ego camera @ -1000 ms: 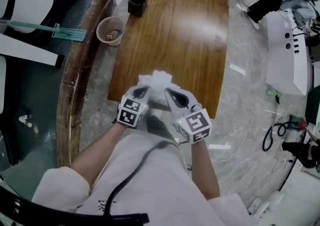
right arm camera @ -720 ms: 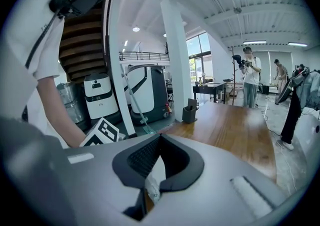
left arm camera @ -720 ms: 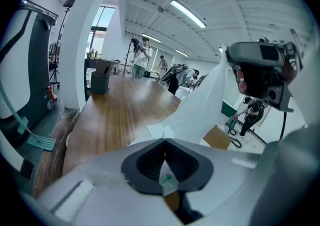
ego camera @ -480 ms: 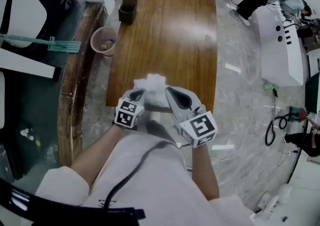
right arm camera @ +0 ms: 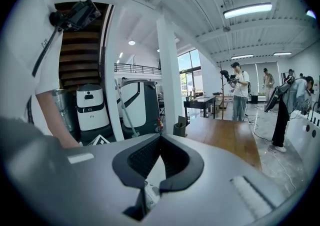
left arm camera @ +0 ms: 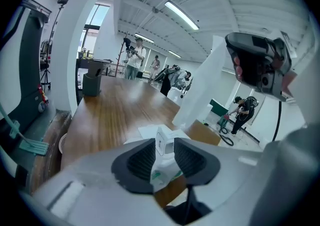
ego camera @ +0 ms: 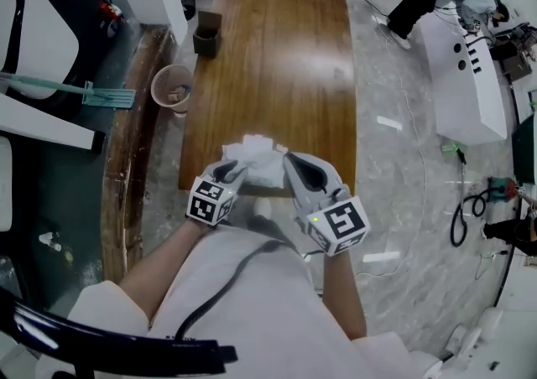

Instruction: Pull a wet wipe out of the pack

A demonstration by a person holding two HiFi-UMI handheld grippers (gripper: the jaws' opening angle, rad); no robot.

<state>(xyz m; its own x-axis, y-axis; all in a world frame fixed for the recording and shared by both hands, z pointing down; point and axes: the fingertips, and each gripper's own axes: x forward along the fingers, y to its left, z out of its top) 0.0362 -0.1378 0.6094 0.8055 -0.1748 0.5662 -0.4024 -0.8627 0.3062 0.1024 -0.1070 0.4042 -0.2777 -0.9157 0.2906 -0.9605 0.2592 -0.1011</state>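
The wet wipe pack point(ego camera: 262, 173) lies at the near edge of the wooden table point(ego camera: 277, 59). My left gripper point(ego camera: 235, 169) is at the pack's left end. Its jaws are opening, and the white pack with green print point(left arm camera: 161, 174) sits between the pads point(left arm camera: 142, 160). My right gripper point(ego camera: 290, 161) is at the pack's right side, shut on a white wet wipe point(right arm camera: 154, 171). In the left gripper view the wipe point(left arm camera: 202, 100) stretches up from the pack as a taut sheet towards the right gripper, which is raised.
A dark box point(ego camera: 207, 33) stands on the table's far left corner. A pink waste basket point(ego camera: 171, 88) sits on the floor to the left of the table. Cables point(ego camera: 461, 222) lie on the floor to the right. Several people stand beyond the table's far end.
The right gripper has lifted a little with the wipe, and the white sheet above the pack has changed shape. The left gripper has stayed at the pack.
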